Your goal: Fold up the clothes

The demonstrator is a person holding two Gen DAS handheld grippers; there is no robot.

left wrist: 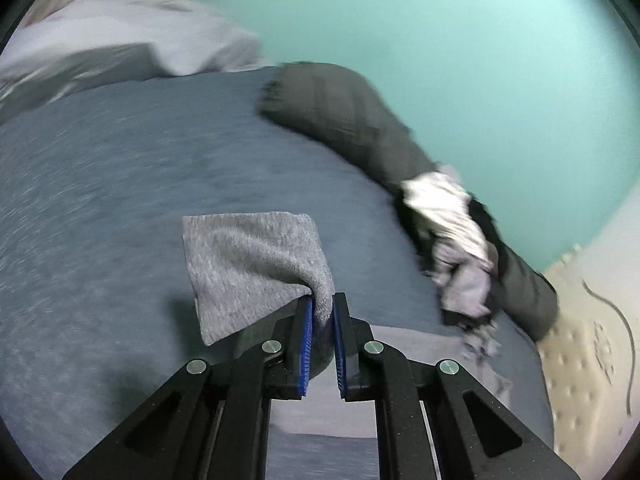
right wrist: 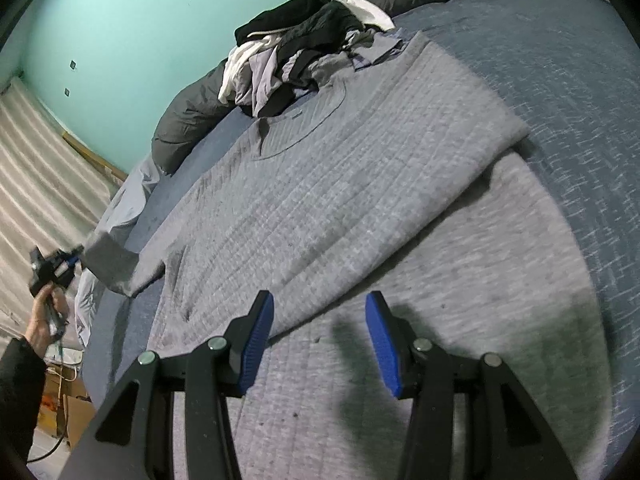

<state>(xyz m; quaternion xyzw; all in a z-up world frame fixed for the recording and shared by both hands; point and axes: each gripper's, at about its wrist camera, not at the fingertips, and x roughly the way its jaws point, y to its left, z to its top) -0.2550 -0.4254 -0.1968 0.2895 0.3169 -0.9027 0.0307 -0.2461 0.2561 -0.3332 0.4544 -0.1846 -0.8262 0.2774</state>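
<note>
- Your left tongs (left wrist: 322, 310) are clamped on the cuff of the grey sweater's sleeve (left wrist: 256, 264), lifted off the bed.
- Your left hand (right wrist: 46, 320) holds them out at the bed's far edge, dark cuff at the wrist.
- Your right tongs (right wrist: 320, 328) hover with pads apart and empty over the grey sweater (right wrist: 320, 200).
- Sweater lies flat on the blue bedspread (right wrist: 580, 100), one sleeve folded across its chest.
- Clothes pile (right wrist: 296, 52) sits by the collar, against a dark bolster (left wrist: 340, 112).
- Teal wall (left wrist: 480, 60) behind.
</note>
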